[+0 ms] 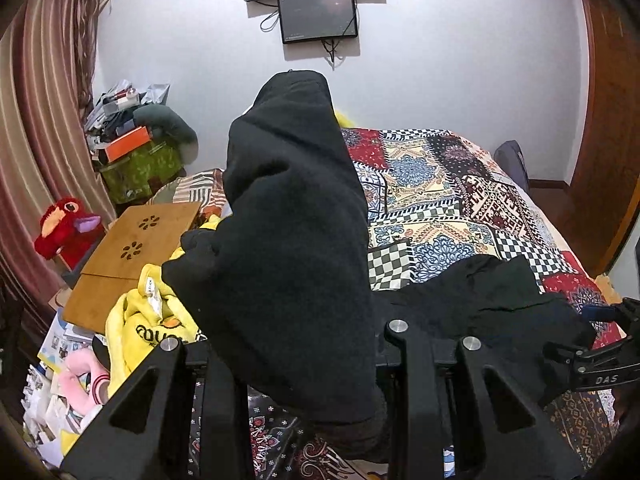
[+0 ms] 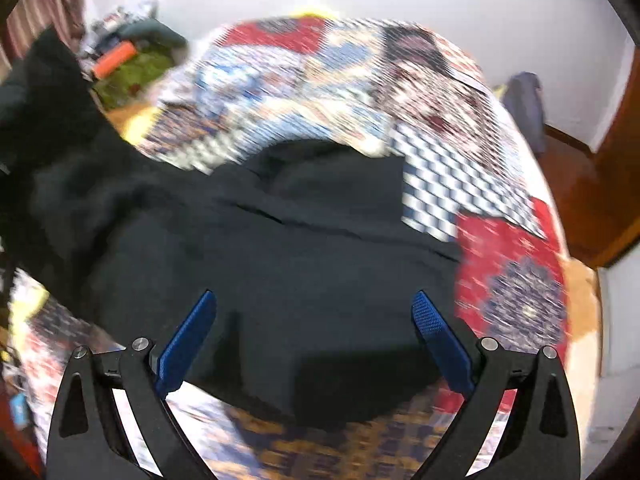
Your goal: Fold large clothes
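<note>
A large black garment (image 1: 288, 208) stands bunched up out of my left gripper (image 1: 304, 360), which is shut on it; the fabric hides the fingertips. The rest of the garment (image 2: 280, 248) lies spread over the patchwork bedspread (image 2: 320, 80). In the blurred right wrist view, my right gripper (image 2: 314, 294) hovers over the near part of the cloth. Its blue pads (image 2: 436, 332) stand wide apart with nothing pressed between them. Part of that right gripper (image 1: 600, 360) shows at the right edge of the left wrist view.
A yellow garment (image 1: 152, 320) and a wooden lap table (image 1: 136, 248) lie at the bed's left side. A red plush toy (image 1: 64, 228) and a green box (image 1: 140, 168) stand by the curtain. Two screens (image 1: 316, 16) hang on the wall, and a wooden door (image 1: 608, 120) is at right.
</note>
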A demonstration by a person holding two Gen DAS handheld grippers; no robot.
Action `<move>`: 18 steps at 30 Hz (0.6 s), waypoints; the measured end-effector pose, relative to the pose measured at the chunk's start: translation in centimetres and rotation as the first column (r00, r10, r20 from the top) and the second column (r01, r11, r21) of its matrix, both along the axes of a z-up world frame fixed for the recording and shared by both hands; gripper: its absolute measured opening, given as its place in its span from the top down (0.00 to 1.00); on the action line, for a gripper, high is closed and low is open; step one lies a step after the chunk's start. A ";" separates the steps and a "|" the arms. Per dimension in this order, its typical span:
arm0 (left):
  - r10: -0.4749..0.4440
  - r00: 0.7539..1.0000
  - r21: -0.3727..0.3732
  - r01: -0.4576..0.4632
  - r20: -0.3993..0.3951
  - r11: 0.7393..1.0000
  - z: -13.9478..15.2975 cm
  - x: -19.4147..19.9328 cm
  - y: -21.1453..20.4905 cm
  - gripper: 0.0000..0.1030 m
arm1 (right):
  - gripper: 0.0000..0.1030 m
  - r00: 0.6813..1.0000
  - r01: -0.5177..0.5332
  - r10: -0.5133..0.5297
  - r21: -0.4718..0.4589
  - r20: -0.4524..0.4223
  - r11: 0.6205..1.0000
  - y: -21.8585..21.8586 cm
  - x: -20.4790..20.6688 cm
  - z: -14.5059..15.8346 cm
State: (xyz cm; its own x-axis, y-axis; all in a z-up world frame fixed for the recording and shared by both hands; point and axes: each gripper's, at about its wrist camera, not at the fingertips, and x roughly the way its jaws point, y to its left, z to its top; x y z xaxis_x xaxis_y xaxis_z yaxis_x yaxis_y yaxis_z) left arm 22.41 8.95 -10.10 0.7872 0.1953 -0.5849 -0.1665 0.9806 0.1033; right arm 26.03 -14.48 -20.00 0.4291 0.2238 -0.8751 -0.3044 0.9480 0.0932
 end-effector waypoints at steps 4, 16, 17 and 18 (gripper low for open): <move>-0.030 1.000 0.011 0.030 0.003 0.999 0.6 0.3 -1.5 0.71 | 0.04 0.997 0.018 -0.015 0.048 -0.075 0.999 -0.9 0.9 -2.6; -0.225 0.974 0.088 0.227 -0.030 0.970 1.4 3.1 -11.9 0.71 | 0.03 0.992 0.061 -0.043 0.149 -0.122 0.987 -2.4 0.2 -2.5; -0.238 0.970 0.104 0.241 -0.042 0.965 1.1 3.3 -12.8 0.71 | 0.04 0.993 0.066 -0.049 0.156 -0.109 0.986 -3.0 -0.2 -2.1; -0.246 0.968 0.115 0.250 -0.050 0.961 0.9 3.4 -13.3 0.71 | 0.05 0.994 0.073 -0.059 0.165 -0.090 0.983 -4.0 -0.6 -1.6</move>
